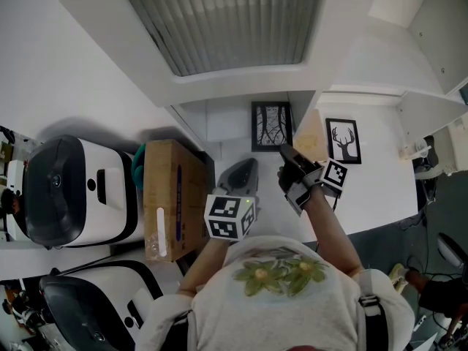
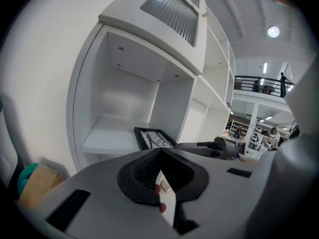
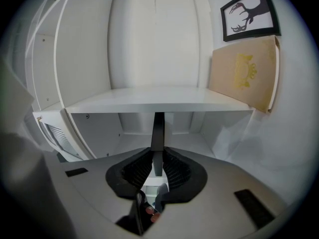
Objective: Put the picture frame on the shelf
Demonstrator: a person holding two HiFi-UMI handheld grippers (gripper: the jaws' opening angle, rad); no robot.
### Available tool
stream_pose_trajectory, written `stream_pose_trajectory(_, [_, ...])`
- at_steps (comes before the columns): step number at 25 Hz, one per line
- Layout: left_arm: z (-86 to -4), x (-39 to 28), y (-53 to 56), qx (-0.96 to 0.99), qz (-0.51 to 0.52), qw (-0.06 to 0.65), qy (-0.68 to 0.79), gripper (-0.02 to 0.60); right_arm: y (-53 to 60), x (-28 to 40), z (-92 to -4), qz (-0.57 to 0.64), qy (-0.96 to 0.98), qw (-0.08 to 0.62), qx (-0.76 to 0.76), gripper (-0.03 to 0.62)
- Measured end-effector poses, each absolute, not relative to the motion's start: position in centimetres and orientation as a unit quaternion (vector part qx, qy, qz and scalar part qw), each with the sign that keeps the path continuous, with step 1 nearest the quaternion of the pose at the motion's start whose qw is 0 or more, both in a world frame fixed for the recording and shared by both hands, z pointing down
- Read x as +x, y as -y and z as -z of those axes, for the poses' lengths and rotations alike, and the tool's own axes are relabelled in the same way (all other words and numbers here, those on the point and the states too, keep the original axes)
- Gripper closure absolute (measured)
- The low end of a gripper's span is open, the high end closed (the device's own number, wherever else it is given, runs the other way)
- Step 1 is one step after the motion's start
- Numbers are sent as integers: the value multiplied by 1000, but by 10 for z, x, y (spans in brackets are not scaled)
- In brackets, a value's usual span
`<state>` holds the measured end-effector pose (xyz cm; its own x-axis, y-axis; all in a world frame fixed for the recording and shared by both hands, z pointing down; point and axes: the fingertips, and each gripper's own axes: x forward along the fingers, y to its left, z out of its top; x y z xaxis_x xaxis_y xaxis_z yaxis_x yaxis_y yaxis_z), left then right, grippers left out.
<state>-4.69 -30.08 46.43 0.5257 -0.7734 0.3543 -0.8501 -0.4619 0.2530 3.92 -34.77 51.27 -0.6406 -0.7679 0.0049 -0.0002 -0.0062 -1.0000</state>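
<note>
Shelf (image 1: 241, 79) compartment, left of the divider: holds the picture frame (image 1: 271, 126), branch print facing out. The right tool (image 1: 287, 154) is clenched on the frame's thin black edge, which shows edge-on between its pads (image 3: 172, 168). Whether the frame bears on the compartment floor cannot be told.

Adjacent compartment on the right holds two items: a deer picture (image 1: 343, 140) and a tan board (image 1: 310, 134).

The left tool (image 1: 247, 165) sits just in front of the shelf with its tips together and nothing between them. A cardboard box (image 1: 172, 196) stands to its left.

Bright, even indoor light; soft shadows, fisheye-darkened corners.
</note>
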Motion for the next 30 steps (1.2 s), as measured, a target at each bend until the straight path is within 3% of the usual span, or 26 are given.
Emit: stream_pose_trajectory(30, [-475,-50,317,841,-98,215,486,554,380,40,-517,635,-638,309,-307,507])
